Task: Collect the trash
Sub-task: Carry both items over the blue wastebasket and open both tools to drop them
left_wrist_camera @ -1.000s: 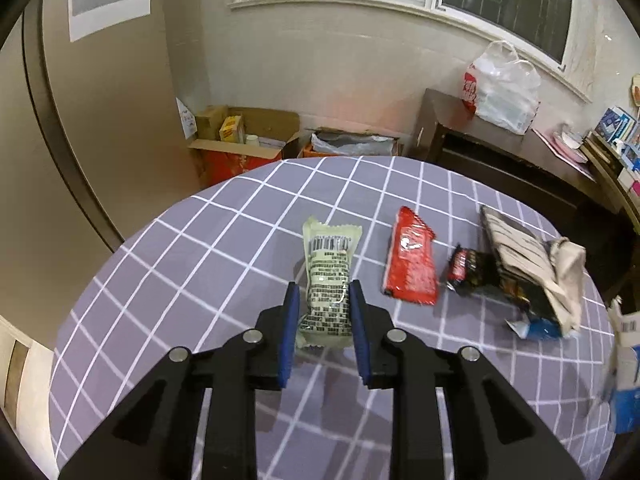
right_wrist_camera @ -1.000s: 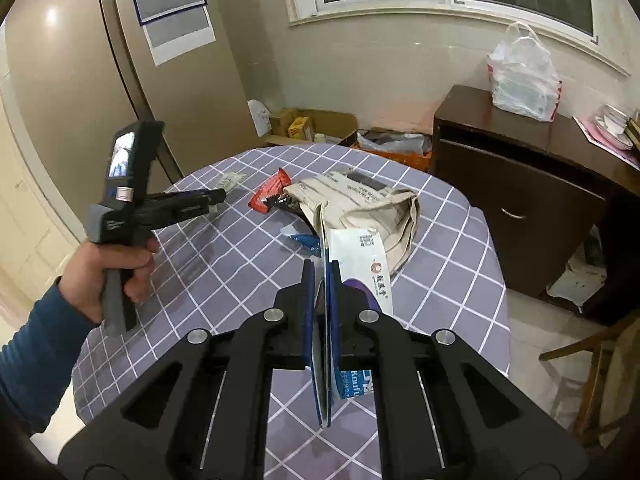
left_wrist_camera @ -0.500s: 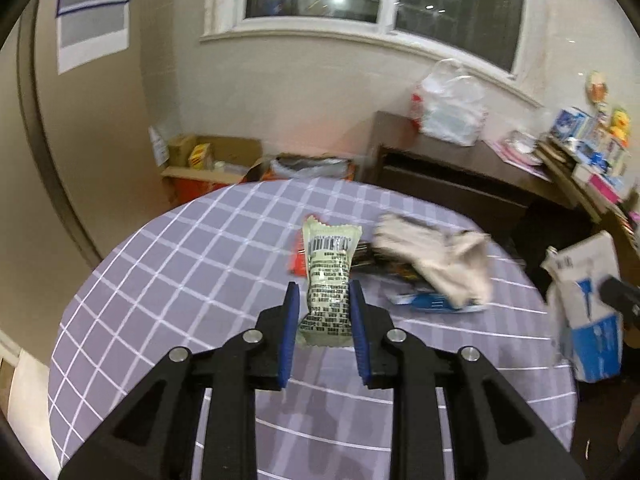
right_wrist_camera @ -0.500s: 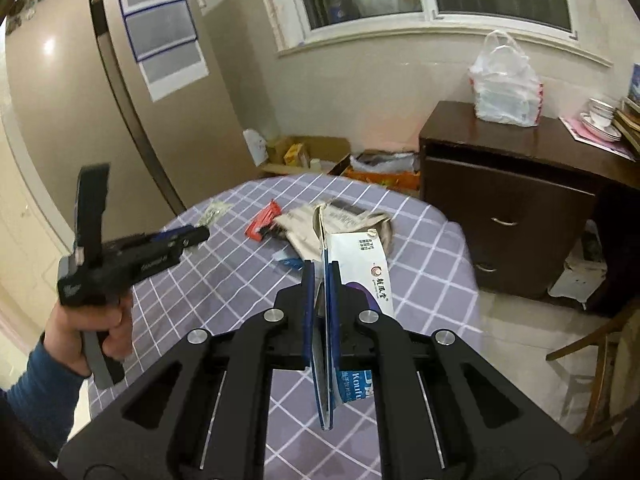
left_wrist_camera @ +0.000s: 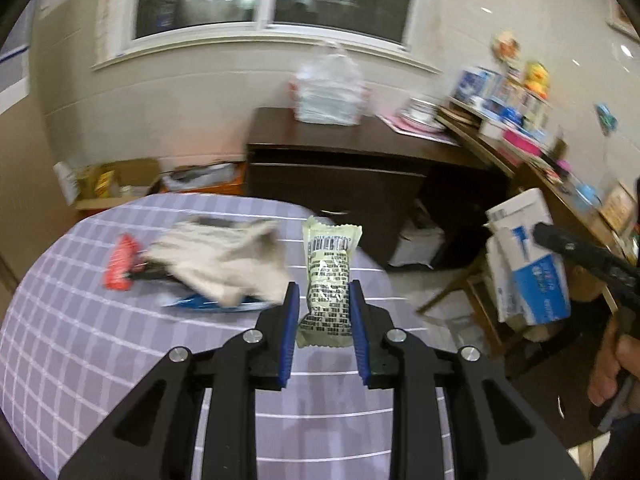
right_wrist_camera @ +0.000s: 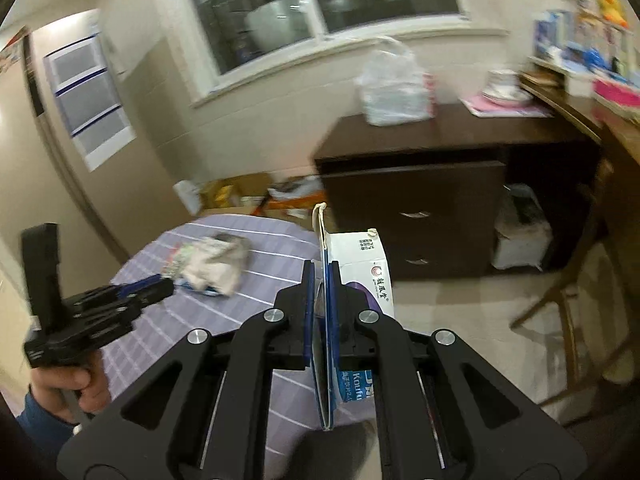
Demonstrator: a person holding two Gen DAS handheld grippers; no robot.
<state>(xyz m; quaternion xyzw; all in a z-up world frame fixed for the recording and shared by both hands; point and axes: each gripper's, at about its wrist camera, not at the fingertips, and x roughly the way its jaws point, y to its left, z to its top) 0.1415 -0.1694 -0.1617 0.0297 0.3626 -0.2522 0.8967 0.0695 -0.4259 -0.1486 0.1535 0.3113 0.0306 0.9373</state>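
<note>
Round table (left_wrist_camera: 80, 340) with a lilac checked cloth, under a dark window; dark wooden cabinet (left_wrist_camera: 340, 176) against the far wall, a white plastic bag (left_wrist_camera: 328, 92) on top of it. Cluttered shelf to the right, too blurred to read.

Left gripper (left_wrist_camera: 324, 312) held over the near edge of the table. Its blue-padded jaws pinch the lower part of a pale green snack packet (left_wrist_camera: 330, 276), which stands upright between them, barcode end up, clear of the cloth.

Right gripper (right_wrist_camera: 323, 300), jaws pressed nearly together on the thin wall of a white-and-blue paper box (right_wrist_camera: 360, 276). Box hangs off the table's right side, above the floor; in the left wrist view it shows at far right (left_wrist_camera: 528, 256) with the gripper's black finger across it.

On the cloth, well apart from both grippers: a crumpled beige bag (left_wrist_camera: 224, 260), a red wrapper (left_wrist_camera: 120, 264) just beside it on the left, and a blue wrapper (left_wrist_camera: 200, 302) partly under the beige bag.

Person's left hand (right_wrist_camera: 68, 388) in a blue sleeve grips the left tool's handle.
</note>
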